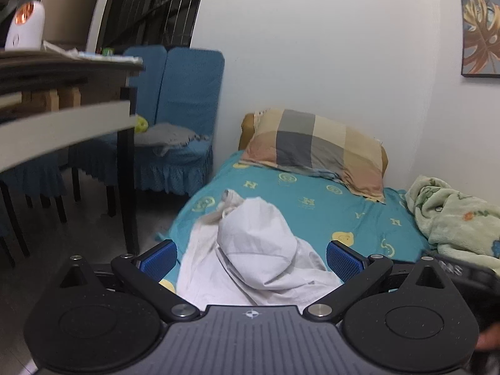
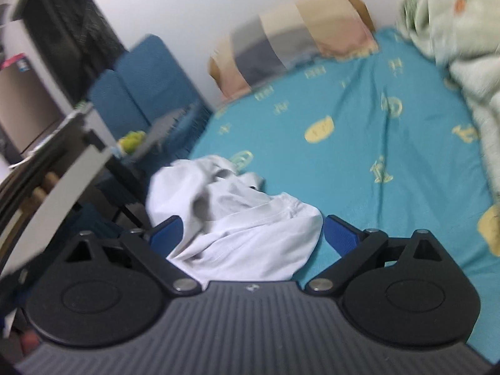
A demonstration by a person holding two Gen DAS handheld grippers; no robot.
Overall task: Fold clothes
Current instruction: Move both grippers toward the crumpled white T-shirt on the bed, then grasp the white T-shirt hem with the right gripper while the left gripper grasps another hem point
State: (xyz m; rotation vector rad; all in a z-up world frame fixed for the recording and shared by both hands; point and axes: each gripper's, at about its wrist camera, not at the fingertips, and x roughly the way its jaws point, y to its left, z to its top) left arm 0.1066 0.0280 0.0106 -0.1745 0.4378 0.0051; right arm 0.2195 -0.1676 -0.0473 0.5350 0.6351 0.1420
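open teal sheet (image 2: 375,156) mid-bed; blanket (image 2: 468,62) right, table (image 1: 62,118) left

Home bedroom — bed (image 1: 312,215) with teal printed sheet, checked pillow (image 1: 315,150), rumpled blanket (image 1: 456,218). Cloth-covered blue chairs (image 1: 184,118) beside it — lived-in.

My bed (image 1: 312,206) wears a teal sheet, a checked pillow (image 1: 315,147) at its far end against the white wall (image 1: 312,47). Blue-covered chairs (image 1: 184,109) stand left, beside a dark-legged table (image 1: 62,93).
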